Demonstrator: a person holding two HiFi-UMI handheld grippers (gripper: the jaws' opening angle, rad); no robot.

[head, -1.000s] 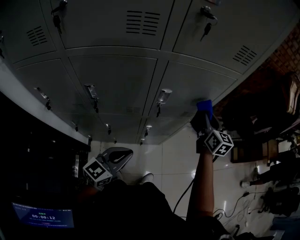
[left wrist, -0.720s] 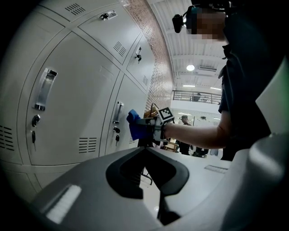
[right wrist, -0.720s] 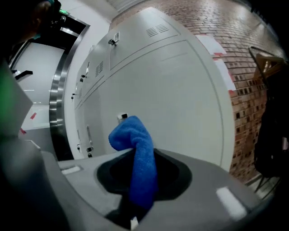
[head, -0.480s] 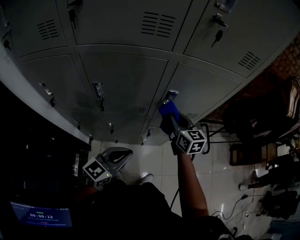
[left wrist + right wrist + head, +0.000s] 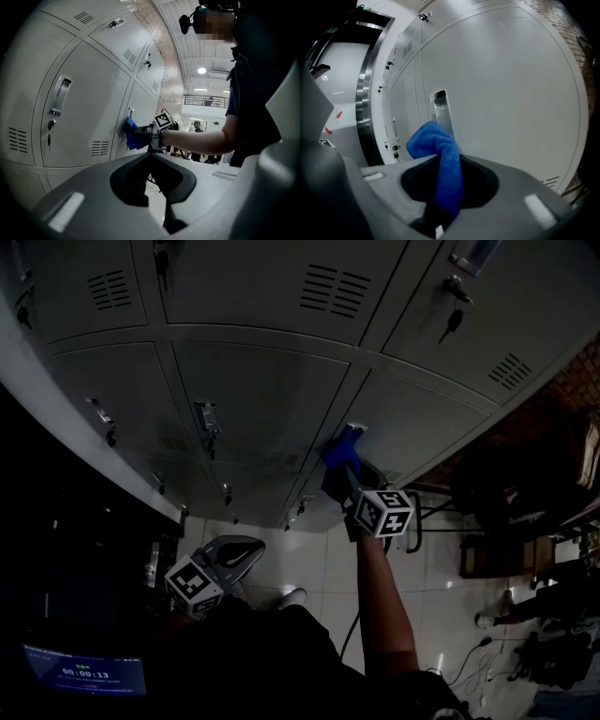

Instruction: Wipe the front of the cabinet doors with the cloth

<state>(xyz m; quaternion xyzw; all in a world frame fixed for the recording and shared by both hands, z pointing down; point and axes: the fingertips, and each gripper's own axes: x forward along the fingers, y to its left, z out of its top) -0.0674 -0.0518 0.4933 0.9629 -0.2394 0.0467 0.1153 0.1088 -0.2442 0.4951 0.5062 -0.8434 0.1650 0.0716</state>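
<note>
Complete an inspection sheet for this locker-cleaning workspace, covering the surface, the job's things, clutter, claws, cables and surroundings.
Surface: grey metal locker doors, vented, with keys hanging in some locks.
Job's things: blue cloth, bunched up at a door beside its label holder.
Clutter: dark items on the floor at right, too dim to name.
Grippers: right claw shut on the blue cloth; left claw shut, empty, held low away from the doors.
Cables: dark cable trailing over the floor near the person.
Surroundings: white tiled floor, brick wall, small screen at lower left.
</note>
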